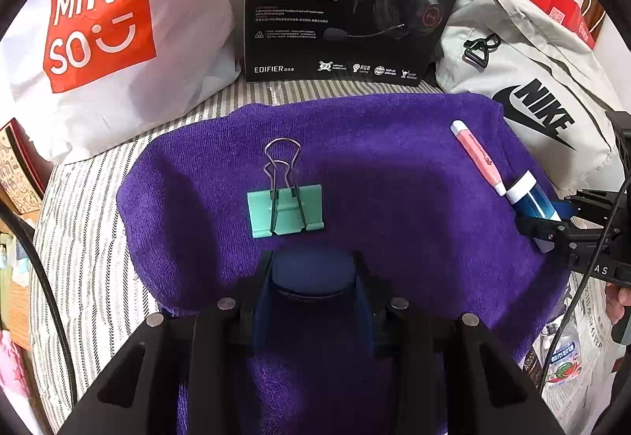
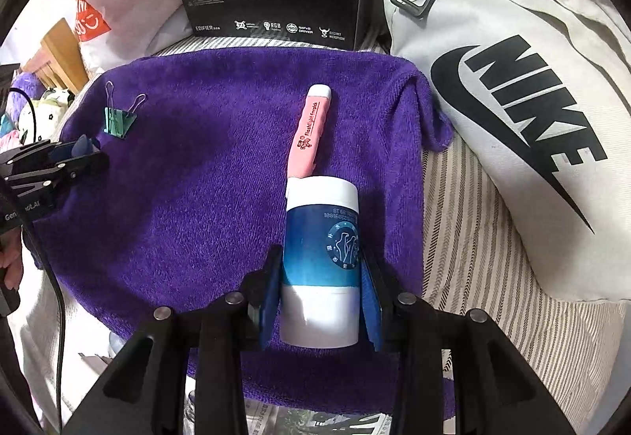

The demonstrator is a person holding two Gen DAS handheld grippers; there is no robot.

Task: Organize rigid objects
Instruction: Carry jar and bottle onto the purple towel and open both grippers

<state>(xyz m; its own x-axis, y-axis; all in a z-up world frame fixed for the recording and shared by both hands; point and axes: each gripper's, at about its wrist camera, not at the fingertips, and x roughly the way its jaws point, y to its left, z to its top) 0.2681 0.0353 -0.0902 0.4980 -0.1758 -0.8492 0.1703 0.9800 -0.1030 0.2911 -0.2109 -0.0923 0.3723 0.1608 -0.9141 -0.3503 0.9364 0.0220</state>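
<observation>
While the right hand-held gripper (image 2: 320, 297) clamps a blue-and-white bottle (image 2: 321, 261) lying on a purple towel (image 2: 197, 198), the left hand-held gripper (image 1: 313, 277) holds a dark blue round object (image 1: 311, 273) between its fingers. The bottle's far end touches a pink pen (image 2: 309, 131) that points away across the towel. A green binder clip (image 1: 286, 208) lies just beyond the left hand-held gripper, its wire handles pointing away. The towel is spread over a striped bed cover (image 2: 473, 218). Behind it stand a black headset box (image 1: 355, 1), a Miniso bag (image 1: 98, 21) and a white Nike bag (image 2: 512, 99).
</observation>
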